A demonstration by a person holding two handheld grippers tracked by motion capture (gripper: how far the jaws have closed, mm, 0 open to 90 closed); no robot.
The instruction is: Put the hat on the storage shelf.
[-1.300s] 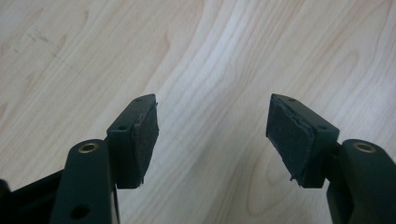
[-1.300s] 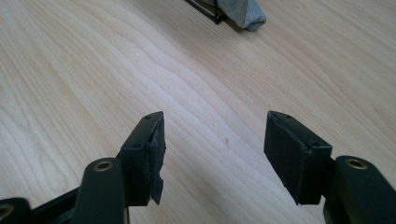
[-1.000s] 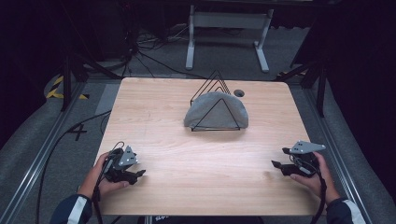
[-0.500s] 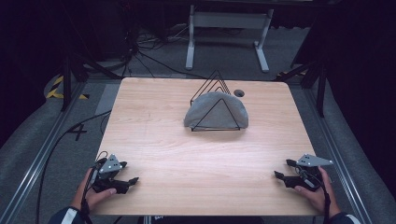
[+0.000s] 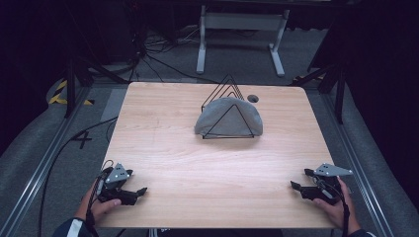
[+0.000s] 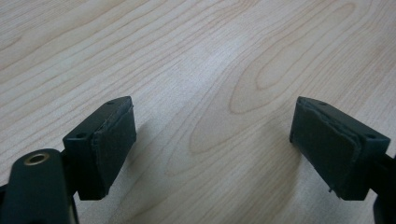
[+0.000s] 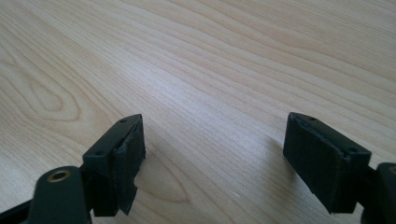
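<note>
Dark all round; grey floor (image 5: pixel 163 54) strewn with black cables (image 5: pixel 148 52), white metal stand (image 5: pixel 237 22) behind the light wooden bench (image 5: pixel 163 128), yellow-black tape (image 5: pixel 59 91) at left.

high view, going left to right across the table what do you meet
left tongs at the near left corner → wire rack with the grey cloth draped inside it, far middle → small dark hole in the tabletop, just right of the rack's top → right tongs at the near right corner
</note>
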